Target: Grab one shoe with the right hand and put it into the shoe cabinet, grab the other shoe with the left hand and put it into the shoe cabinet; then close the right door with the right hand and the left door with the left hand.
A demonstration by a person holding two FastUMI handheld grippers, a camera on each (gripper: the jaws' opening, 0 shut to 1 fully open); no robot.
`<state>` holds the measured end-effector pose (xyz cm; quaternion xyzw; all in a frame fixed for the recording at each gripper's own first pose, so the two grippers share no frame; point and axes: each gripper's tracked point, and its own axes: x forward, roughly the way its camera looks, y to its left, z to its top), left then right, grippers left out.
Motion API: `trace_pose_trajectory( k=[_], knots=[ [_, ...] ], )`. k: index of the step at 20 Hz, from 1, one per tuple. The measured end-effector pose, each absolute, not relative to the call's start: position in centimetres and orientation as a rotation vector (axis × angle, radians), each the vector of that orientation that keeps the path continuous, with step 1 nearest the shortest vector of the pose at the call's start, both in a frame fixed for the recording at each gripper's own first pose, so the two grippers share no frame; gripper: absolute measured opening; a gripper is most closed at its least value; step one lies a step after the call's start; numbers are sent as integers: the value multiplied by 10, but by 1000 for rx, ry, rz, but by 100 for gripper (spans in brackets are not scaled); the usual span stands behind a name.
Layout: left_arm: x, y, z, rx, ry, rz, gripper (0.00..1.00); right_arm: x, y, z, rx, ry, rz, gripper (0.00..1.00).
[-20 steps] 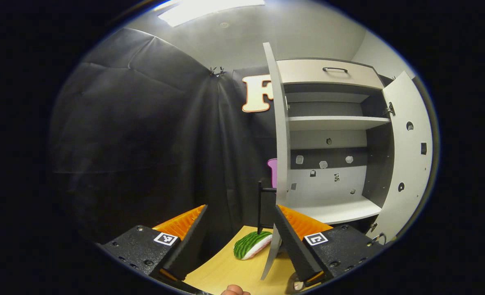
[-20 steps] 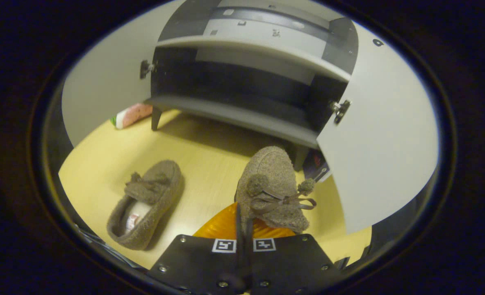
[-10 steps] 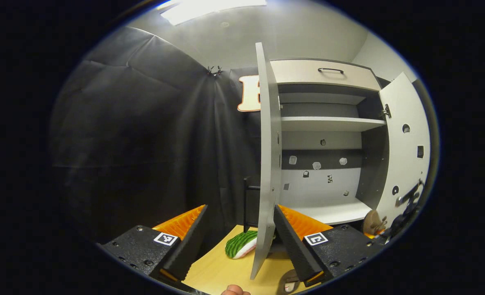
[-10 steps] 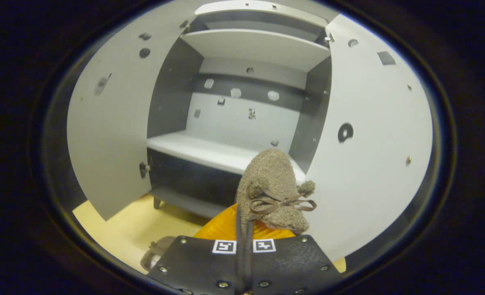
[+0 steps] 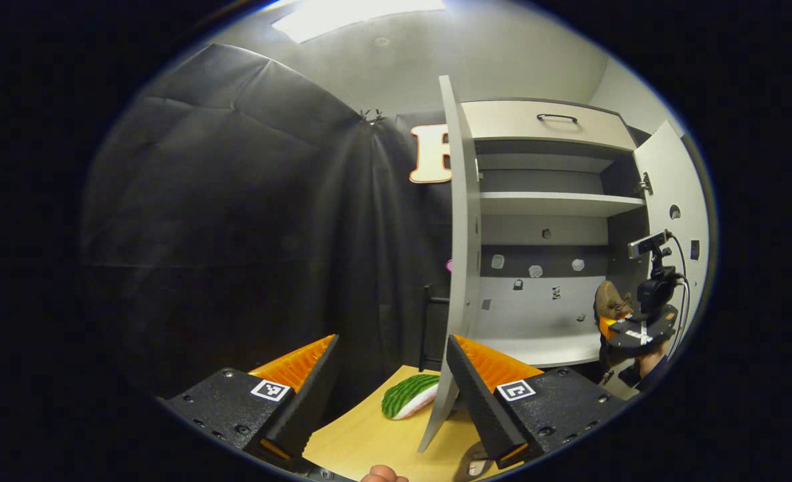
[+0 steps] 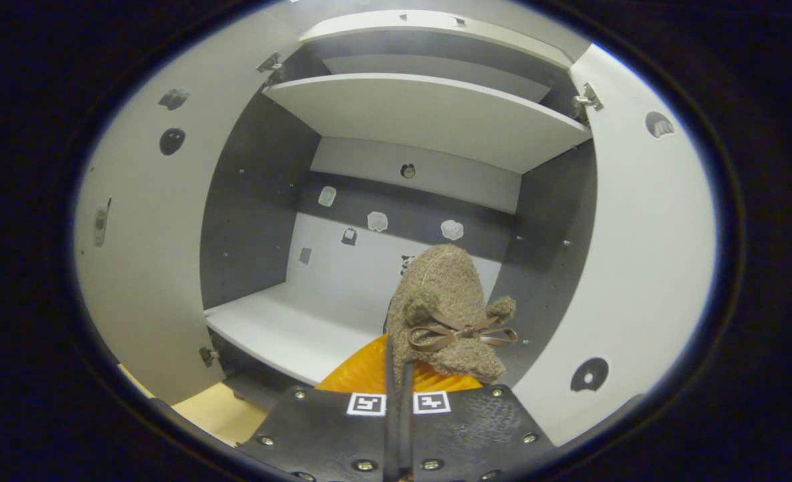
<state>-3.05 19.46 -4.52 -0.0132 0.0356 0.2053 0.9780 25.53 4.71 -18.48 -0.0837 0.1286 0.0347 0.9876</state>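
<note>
Holding the shoe (image 6: 446,314) — right gripper (image 6: 399,365) before the cabinet's shelf (image 6: 288,331).

The right gripper (image 6: 399,375) now carries the brown slipper (image 6: 446,311) up from the bench to the shoe cabinet's lower shelf (image 6: 288,328), between the open doors. In the left gripper view, this gripper (image 5: 637,328) rises beside the right door (image 5: 677,194).
</note>
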Motion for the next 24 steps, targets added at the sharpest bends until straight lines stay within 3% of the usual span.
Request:
trace_pose_trajectory(
  k=[6,7,8,9,19,23,24],
  knots=[
    [-59,224,-54,-19,103,531,94,332,53,-210,-152,308,34,0],
    [-64,230,-55,-13,107,552,97,339,54,-218,-155,326,31,0],
    [-69,235,-56,-8,112,574,93,347,54,-227,-157,348,30,0],
    [-73,240,-57,-7,117,593,97,353,54,-236,-153,369,27,0],
    [-88,249,-66,-22,156,640,94,377,50,-287,-157,466,-21,1],
    [-88,248,-67,-24,158,631,96,370,60,-311,-81,562,21,21],
    [-89,248,-68,-26,162,624,96,369,61,-311,-60,571,24,36]
  ],
)
